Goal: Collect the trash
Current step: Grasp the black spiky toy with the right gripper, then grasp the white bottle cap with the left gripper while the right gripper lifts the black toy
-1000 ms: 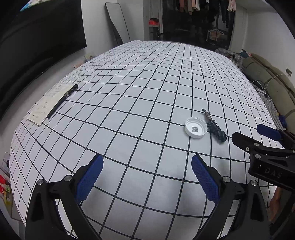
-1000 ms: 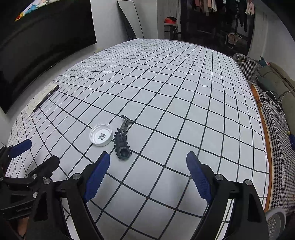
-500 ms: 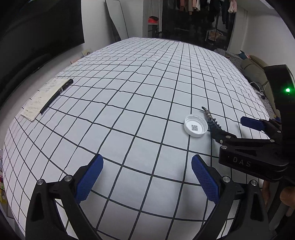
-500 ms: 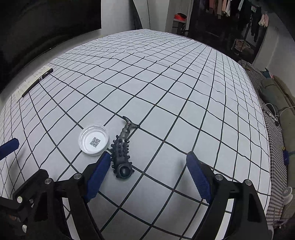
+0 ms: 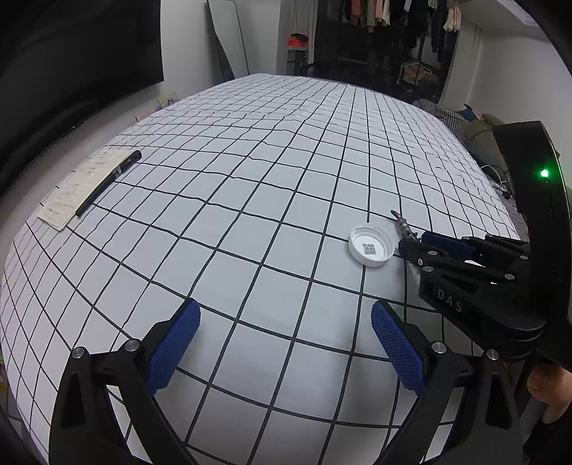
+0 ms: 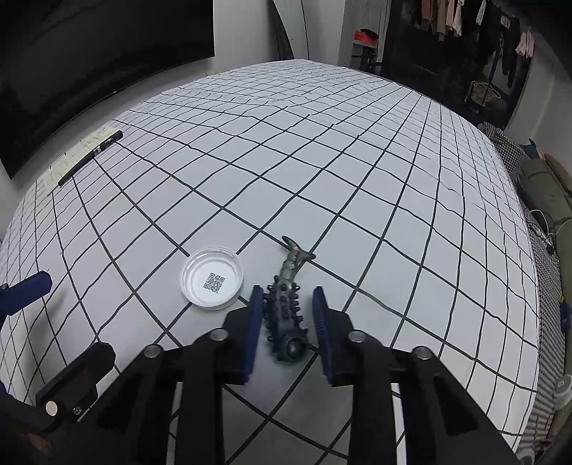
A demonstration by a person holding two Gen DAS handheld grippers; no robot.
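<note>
A: Where is the trash, and which hand is on it?

B: The dark knobbly toy point(image 6: 286, 314) lies on the checked sheet point(image 6: 321, 161) between the fingers of the right gripper point(image 6: 287, 304); its thick round end sits back toward the camera, its thin tail end runs away from the jaws and a little to the right; so its long axis runs nearly along the fingers, not across them.

A: And the jaws?

B: They have just been closing, with the toy between them; the left pad point(image 6: 254, 314) touches the knobs, the right pad looks just off them or barely touching; I judge it a pinch across the toy's width, though the grip looks light.

A: The other gripper?

B: The left gripper point(image 5: 286, 343) hovers low over bare sheet with jaws spread wide and nothing between them; the right hand is plainly the nearer one to the toy.

A: Anything else close by?

B: A white bottle cap point(image 6: 211, 278) lies open side up just left of the toy, apart from it; probably trash too; a lift straight up should clear it.

A: The room?

B: A bed in a white sheet with black grid lines, slightly rumpled; a black pen point(image 5: 107, 182) on a paper slip point(image 5: 68, 193) at the far left edge; a dark screen point(image 6: 100, 53) on the wall; clothes on a rack point(image 5: 393, 18) beyond the bed.
</note>
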